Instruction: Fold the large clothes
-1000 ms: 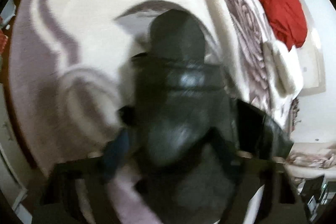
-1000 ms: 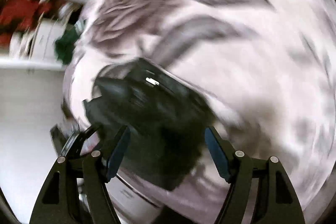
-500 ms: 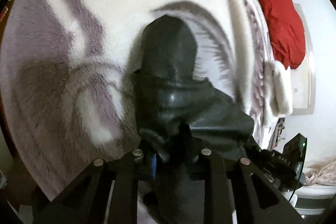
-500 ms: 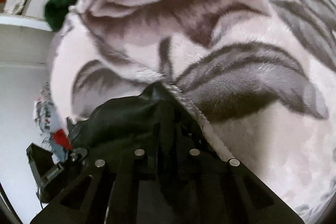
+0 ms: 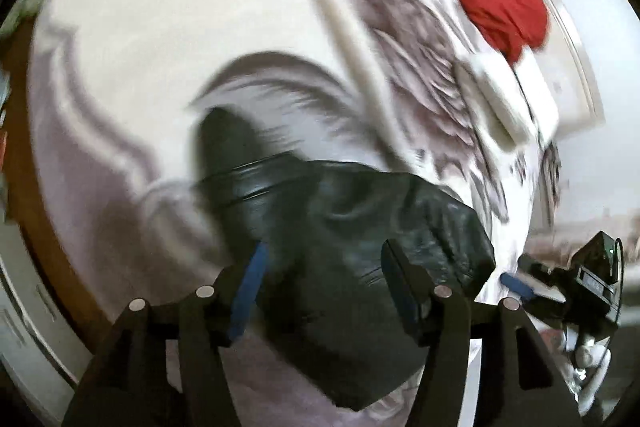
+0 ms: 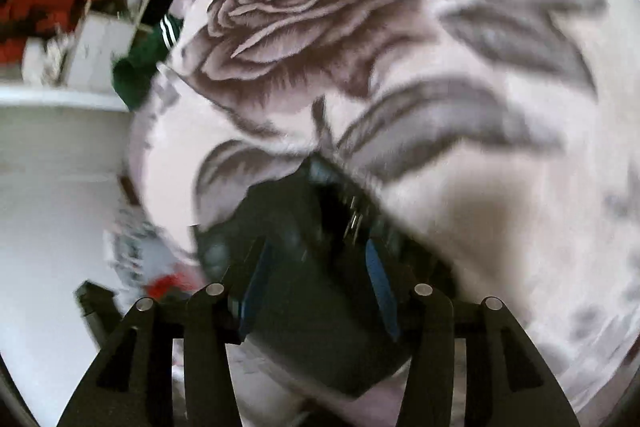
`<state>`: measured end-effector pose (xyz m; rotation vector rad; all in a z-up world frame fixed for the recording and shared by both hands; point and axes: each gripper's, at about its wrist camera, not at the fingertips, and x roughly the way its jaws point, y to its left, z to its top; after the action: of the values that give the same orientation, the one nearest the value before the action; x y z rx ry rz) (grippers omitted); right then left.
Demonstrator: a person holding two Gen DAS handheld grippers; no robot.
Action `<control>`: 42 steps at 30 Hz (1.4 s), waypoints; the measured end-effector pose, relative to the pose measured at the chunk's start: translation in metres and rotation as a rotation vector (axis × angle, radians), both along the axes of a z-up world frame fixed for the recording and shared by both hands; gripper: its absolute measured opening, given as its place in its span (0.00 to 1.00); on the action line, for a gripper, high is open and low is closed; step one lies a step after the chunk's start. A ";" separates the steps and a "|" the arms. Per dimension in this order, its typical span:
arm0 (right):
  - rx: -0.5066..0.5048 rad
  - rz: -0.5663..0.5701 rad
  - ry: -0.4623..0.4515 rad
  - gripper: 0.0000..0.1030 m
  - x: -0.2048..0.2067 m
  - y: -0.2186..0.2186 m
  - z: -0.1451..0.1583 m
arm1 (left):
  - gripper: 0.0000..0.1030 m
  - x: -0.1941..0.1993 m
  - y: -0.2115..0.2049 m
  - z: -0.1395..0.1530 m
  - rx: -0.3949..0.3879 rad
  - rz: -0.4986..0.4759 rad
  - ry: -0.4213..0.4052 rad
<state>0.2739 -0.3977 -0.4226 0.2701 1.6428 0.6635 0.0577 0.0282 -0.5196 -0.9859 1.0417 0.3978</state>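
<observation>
Both jaws stand spread, so before lifting we should reseat the left gripper [image 5: 320, 291] and right gripper [image 6: 316, 283] on the jacket's [image 5: 360, 239] near edge, low in each frame on the blanket [image 6: 460, 155], then clamp evenly.

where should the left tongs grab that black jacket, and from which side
Grip the black jacket at its near hem, the loose edge lying between the open left tongs. Come in low from the near side, along the floral blanket. The far end narrows to a rounded bulge, harder to pinch, while the near edge lies flatter.
</observation>
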 end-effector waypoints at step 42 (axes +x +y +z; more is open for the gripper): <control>0.382 -1.186 0.443 0.42 -0.281 -0.028 -0.159 | 0.10 -0.011 0.050 -0.085 -0.313 -0.120 -0.032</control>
<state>-0.0073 -0.4260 -0.5817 1.6003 1.4060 -0.0317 0.0467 0.0784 -0.6045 -1.1958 1.1489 0.1203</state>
